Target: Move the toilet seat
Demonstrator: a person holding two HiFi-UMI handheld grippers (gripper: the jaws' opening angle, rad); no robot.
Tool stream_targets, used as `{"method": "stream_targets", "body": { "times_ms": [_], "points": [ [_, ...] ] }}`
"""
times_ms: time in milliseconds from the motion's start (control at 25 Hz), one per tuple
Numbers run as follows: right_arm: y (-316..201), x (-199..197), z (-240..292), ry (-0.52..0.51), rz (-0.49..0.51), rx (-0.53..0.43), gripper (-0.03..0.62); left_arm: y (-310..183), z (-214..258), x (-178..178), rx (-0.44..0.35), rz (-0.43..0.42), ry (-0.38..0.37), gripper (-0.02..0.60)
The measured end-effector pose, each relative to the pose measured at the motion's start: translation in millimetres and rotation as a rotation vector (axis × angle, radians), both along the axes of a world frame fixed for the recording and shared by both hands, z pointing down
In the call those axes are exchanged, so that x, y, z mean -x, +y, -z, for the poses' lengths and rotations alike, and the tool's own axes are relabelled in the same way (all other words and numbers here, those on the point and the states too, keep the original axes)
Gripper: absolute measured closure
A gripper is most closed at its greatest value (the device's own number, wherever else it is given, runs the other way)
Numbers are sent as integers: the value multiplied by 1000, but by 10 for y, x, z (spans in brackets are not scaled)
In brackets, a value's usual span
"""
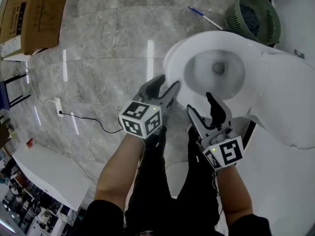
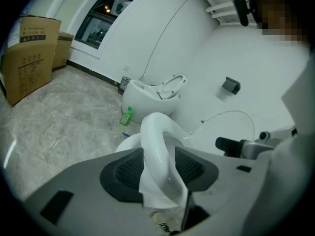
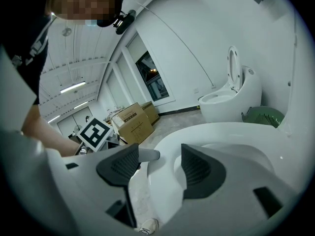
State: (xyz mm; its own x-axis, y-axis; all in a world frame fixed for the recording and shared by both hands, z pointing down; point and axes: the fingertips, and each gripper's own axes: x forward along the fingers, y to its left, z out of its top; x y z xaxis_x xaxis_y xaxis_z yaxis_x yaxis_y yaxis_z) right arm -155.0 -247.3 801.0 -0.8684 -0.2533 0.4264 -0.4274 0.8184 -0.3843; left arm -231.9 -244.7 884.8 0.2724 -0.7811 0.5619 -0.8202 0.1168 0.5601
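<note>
Two tongs at a white toilet, left tongs (image 1: 167, 84) pinching the front-left edge of the toilet seat (image 1: 173, 58) over the bowl (image 1: 216, 73), right tongs (image 1: 200, 103) spread, straddling the front rim.

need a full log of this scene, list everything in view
toilet: 1, white, right, lid up
seat: 1, white, over bowl, front rim in both grippers' jaws
second toilet: 1, white, far wall
basket: 1, green, beside toilet
bottle: 1, green, far floor
boxes: 2, brown, far left
power strip: 1, white, black cable, left floor
left gripper: 1, grey, shut on seat
right gripper: 1, grey, open round seat
forearms: 2, bare, bottom
</note>
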Motion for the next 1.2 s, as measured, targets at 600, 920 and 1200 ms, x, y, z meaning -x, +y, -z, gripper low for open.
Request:
{"method": "stream_targets", "body": {
  "times_ms": [600, 920, 1200],
  "points": [
    [125, -312, 786, 103, 22, -140, 324, -218, 1491, -632, -177, -199, -39, 397],
    [11, -613, 1022, 218, -69, -224, 347, -375, 2030, -1107, -248, -335, -74, 402],
    [-222, -971, 1338, 270, -187, -264, 362, -531, 2452, -1493, -282, -457, -112, 405]
  ]
}}
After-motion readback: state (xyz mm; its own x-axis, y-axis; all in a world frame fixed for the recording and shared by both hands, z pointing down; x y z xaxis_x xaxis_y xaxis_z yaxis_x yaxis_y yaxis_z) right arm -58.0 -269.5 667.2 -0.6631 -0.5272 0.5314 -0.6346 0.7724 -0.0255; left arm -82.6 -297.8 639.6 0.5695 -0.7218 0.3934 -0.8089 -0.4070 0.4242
